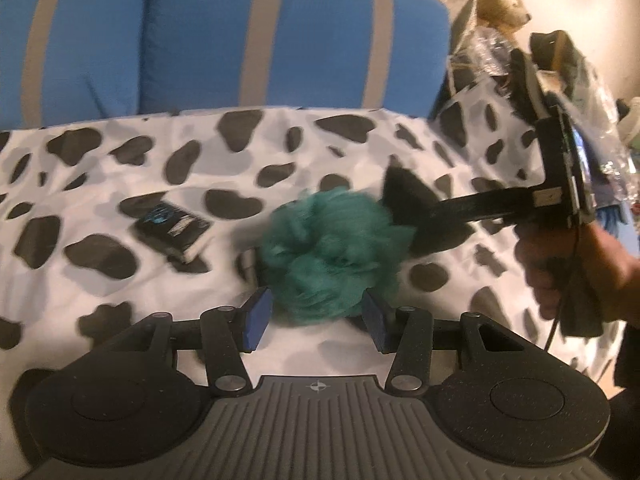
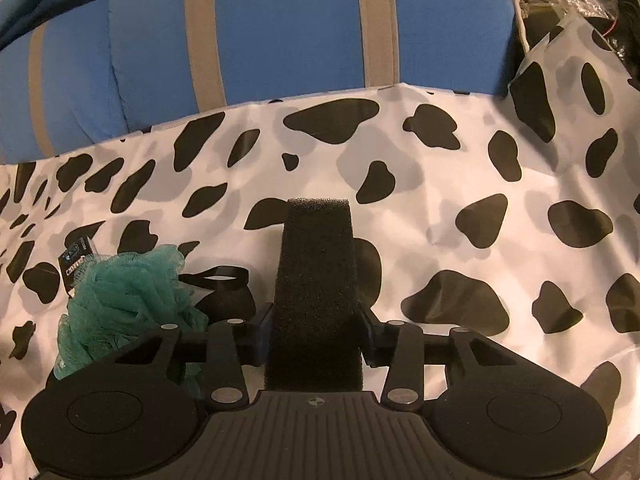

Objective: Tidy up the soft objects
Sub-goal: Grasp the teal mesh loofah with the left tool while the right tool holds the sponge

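A teal mesh bath pouf (image 1: 328, 256) lies on the cow-print cloth (image 1: 120, 160). My left gripper (image 1: 316, 320) is open, and the pouf's near edge sits just between its blue pads (image 1: 256, 320) without being squeezed. A black foam sponge (image 2: 316, 280) stands upright between the pads of my right gripper (image 2: 316, 320), which is shut on it. In the left wrist view the right gripper (image 1: 432, 208) comes in from the right with the sponge (image 1: 400, 200) right beside the pouf. In the right wrist view the pouf (image 2: 120, 300) lies at the lower left, partly hidden by the gripper body.
A small black box with blue print (image 1: 172, 228) lies left of the pouf. Blue cushions with grey stripes (image 1: 208, 40) stand behind the cloth. At the far right are a brown teddy bear (image 1: 504, 0) and crinkled plastic wrap (image 1: 600, 92). A hand (image 1: 568, 264) holds the right gripper.
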A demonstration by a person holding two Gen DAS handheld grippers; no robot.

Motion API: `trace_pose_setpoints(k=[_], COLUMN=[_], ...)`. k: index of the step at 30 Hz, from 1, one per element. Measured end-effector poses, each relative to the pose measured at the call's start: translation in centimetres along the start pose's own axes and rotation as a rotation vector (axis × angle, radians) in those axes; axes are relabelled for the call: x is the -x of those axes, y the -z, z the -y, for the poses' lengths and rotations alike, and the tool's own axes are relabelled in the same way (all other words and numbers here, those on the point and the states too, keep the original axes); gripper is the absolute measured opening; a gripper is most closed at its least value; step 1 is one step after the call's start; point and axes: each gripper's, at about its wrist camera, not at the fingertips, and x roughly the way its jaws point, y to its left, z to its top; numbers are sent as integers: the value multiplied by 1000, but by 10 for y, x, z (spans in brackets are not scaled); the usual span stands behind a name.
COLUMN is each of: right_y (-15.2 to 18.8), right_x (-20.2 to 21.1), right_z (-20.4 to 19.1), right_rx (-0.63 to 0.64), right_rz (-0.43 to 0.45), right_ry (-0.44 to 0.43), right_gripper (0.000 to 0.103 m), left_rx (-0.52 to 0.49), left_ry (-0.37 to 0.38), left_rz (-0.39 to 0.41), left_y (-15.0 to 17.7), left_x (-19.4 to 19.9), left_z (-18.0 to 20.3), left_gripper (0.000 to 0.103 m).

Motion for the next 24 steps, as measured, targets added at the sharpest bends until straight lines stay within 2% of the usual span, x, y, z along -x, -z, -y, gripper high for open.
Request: trace_pose_setpoints(k=[1,2,4,10,14,24], right_y=[0,0,0,2,0,2], right_x=[3,5,12,32,52,74], right_z=[0,0,1,12,18,27], right_rx=[2,4,8,0,-16,-28], right_rz=[4,7,15,45,78,114], right_ry=[-5,-13,-23,-34,-45,-73], right_gripper=[44,43,43,42,42,43], left_rx=[-4,-6,-6,-4,2,4], left_ry=[3,4,3,-26,-16,-8], left_rz=[5,10,30,4,-11,-73], left_y=[-1,-3,-5,-7,-7,-6], left_x=[-2,-4,-9,-31,-48,-79], left_z=[3,7,11,14,10,2], left_gripper=[52,60,67,68,75,75])
